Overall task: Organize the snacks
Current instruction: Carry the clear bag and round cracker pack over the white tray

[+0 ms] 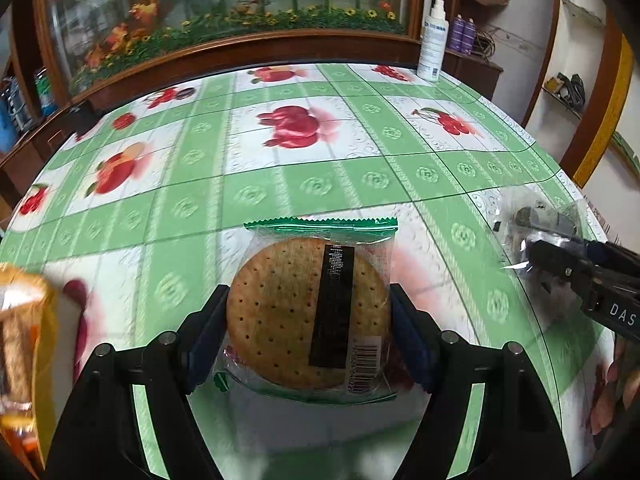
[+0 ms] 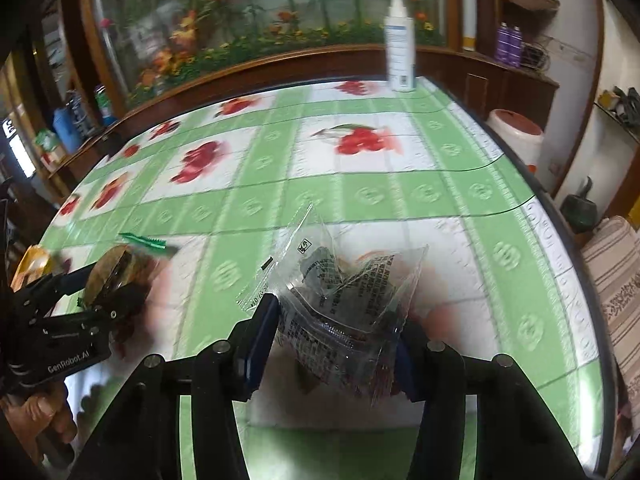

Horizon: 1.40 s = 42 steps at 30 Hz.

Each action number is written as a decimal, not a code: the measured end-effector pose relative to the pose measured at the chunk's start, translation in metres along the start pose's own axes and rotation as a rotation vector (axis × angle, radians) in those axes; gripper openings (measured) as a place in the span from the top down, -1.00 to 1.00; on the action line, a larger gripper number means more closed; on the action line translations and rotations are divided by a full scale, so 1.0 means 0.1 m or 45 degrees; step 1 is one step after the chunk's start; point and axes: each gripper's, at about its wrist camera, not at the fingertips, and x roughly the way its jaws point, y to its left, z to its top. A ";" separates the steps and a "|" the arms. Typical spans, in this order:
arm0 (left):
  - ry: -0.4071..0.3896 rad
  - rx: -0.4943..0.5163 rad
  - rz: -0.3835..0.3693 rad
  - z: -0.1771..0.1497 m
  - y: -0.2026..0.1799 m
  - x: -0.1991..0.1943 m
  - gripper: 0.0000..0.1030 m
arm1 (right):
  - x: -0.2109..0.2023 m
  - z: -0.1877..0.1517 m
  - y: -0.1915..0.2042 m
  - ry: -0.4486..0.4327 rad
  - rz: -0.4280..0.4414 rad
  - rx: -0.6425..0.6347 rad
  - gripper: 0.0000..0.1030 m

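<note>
Holding a biscuit packet [image 1: 312,312] in my closed left gripper [image 1: 310,336] and a clear packet [image 2: 344,312] in my closed right gripper [image 2: 334,344], I am sorting snacks midway, an orange packet [image 1: 24,320] waiting at the table's [image 1: 360,168] left edge.

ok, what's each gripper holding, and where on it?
Left gripper: round brown biscuit in its clear green-edged wrapper, clamped across its sides. Right gripper: crinkled clear printed snack packet, pinched at its lower part.
</note>
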 end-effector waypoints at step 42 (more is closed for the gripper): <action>-0.218 -0.176 0.238 -1.03 0.91 -1.56 -0.48 | -0.69 -0.60 1.38 -0.035 0.499 -0.136 0.26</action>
